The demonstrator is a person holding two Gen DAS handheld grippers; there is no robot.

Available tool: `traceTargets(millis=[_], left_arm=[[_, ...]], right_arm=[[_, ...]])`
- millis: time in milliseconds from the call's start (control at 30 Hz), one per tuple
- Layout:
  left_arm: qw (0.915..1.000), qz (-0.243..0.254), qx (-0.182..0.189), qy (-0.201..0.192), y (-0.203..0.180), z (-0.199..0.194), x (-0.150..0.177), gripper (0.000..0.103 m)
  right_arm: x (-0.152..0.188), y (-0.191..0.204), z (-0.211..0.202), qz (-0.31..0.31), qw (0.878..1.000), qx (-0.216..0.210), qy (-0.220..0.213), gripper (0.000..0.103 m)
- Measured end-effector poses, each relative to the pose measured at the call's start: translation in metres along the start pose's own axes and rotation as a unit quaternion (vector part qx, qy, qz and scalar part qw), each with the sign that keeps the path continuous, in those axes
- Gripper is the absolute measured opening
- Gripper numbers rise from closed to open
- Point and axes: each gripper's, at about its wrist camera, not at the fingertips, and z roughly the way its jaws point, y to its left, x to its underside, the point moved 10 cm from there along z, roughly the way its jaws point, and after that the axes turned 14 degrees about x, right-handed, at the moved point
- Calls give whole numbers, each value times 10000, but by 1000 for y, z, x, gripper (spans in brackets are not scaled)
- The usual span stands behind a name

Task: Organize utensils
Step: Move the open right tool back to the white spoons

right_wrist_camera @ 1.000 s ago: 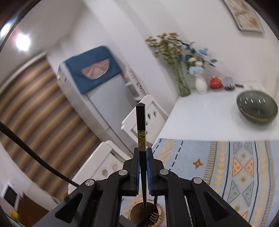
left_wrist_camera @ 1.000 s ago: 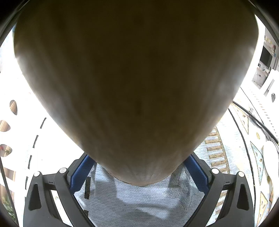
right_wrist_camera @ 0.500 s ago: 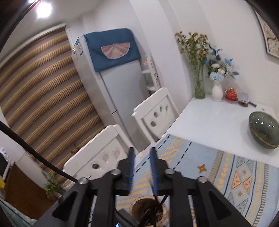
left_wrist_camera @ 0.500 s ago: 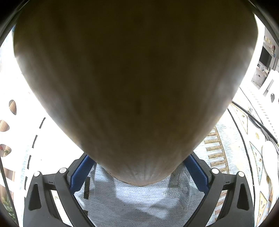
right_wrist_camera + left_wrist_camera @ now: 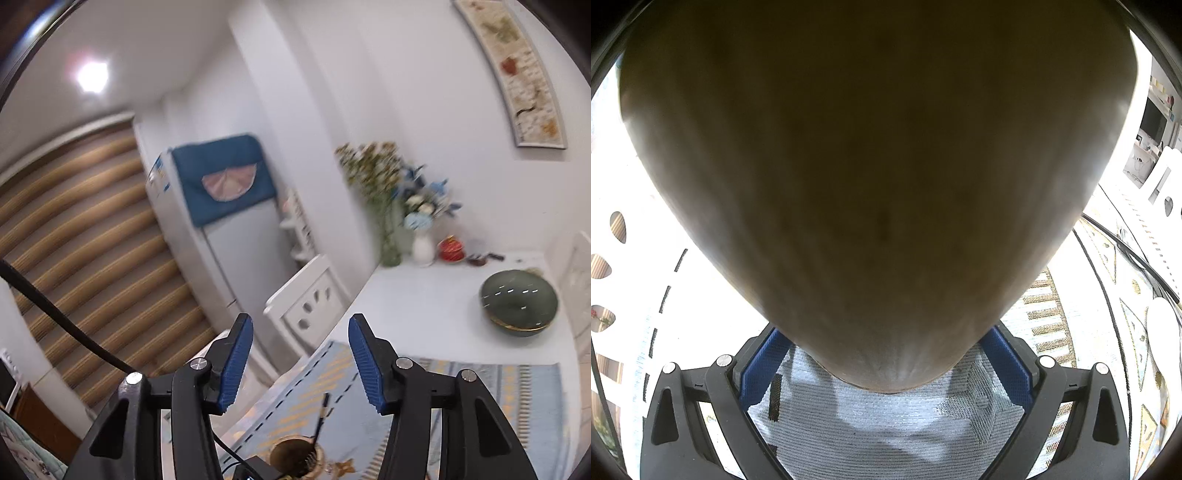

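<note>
A round wooden utensil holder fills the left wrist view, with my left gripper shut on it, blue pads pressing its sides. In the right wrist view the same holder sits low between the arms. A black-handled fork with a gold band stands in it, tines up at the rim. My right gripper hangs above the holder, its jaws opening, with nothing between them.
A patterned blue mat covers the near table. Farther back stand a dark green bowl, flower vases and a small red jar. A white chair stands at the table's left edge. A black cable crosses the left.
The right gripper let go of the black-handled fork, rose away and spread its jaws; the fork now stands in the holder. The left gripper and holder have not moved.
</note>
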Motion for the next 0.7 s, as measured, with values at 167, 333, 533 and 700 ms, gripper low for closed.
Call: traceTargets(millis=[167,333,533,700], left_arm=[[10000,-3,2,0,-1,0,0,100],[10000,-2,2,-1,-2,0,0,100],[10000,-2,5,-1,0,0,0,100],[10000,-3,7,-1,0,0,0,100]], right_arm=[[-5,-43,-44,326,9982,465,-181,54],[13,-89,-75,564,9920,1122,-115,65],[74,-143,-82,1069,9761,1779,639,67],[150,-170,-64,1546,9526,1958,1740,67]])
